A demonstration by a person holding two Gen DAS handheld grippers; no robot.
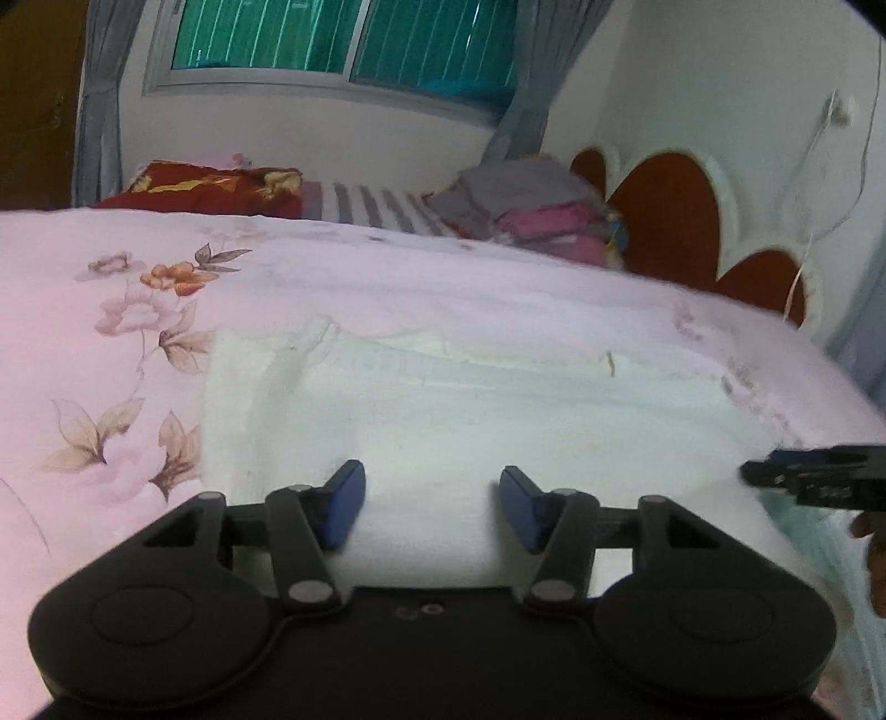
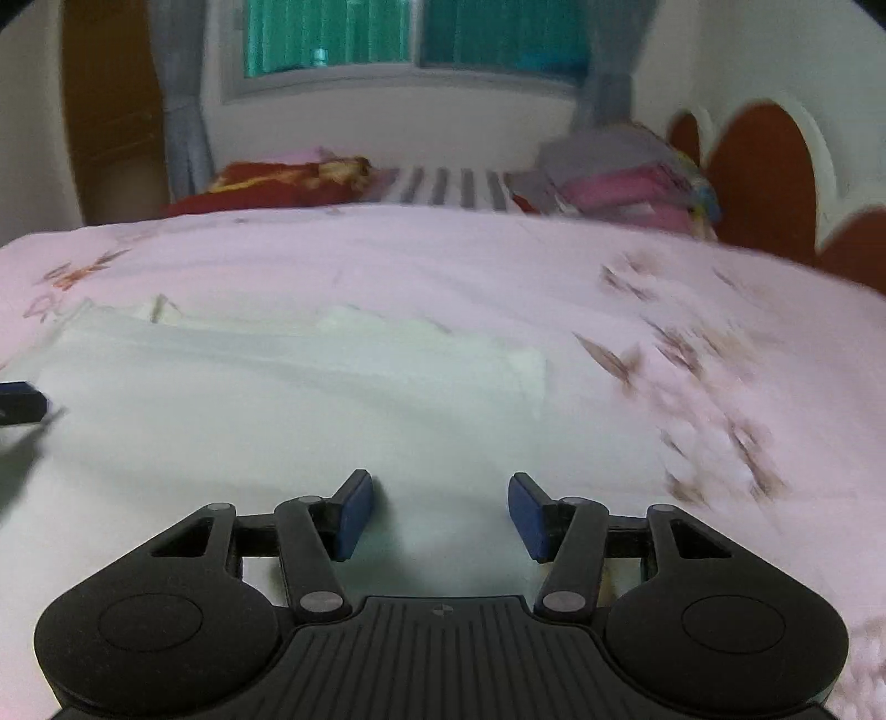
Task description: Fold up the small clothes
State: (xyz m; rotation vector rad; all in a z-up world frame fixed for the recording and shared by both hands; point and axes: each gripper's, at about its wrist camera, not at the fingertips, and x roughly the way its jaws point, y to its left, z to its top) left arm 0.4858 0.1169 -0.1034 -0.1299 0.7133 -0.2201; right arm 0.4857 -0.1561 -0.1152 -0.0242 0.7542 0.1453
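No brand, label or writing can be read anywhere in either view.

A white garment (image 1: 498,410) lies spread flat on a pink flowered bedsheet (image 1: 83,343), and both claws sit low over its near part. The left gripper (image 1: 432,507) has its blue pads (image 1: 346,509) spread apart, with white cloth showing in the gap and nothing pinched. The right gripper (image 2: 440,512) stands the same way over the garment (image 2: 277,410), pads apart and gripping nothing.

In the left wrist view the right gripper's tip (image 1: 814,476) pokes in at the right edge, cut off by the frame, with a sliver of a hand (image 1: 875,559) under it. In the right wrist view only a dark corner of the left gripper (image 2: 19,401) shows at the left edge.

The garment's shape is hard to make out, as its near edge is hidden behind the gripper bodies. Both pictures are blurred, the flower print on the right most of all. At the far end a red pillow (image 1: 210,185), a stack of folded clothes (image 1: 526,213) and a red scalloped headboard (image 1: 670,216) are soft. The window (image 1: 343,39) is cut off at the top.
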